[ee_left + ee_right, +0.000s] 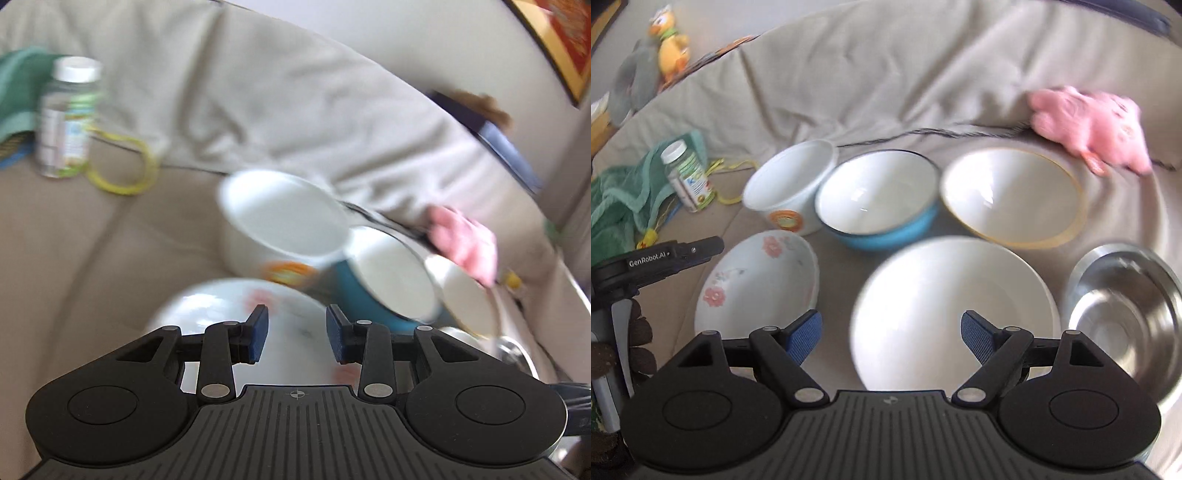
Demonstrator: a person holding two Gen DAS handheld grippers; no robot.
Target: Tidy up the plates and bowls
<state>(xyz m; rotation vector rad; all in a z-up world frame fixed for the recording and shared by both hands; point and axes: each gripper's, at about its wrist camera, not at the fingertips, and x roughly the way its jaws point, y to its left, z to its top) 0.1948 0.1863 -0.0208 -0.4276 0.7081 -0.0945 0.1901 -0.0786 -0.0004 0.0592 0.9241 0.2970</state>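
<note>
Beige cushioned sofa (886, 74) in soft daylight; framed picture (565, 40) behind.

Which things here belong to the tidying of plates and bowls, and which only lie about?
For the job: orange-print bowl, blue bowl, yellow-rimmed bowl, flowered plate, white plate, steel bowl.

Lying about: bottle, green towel, pink toy, duck toy.
</note>
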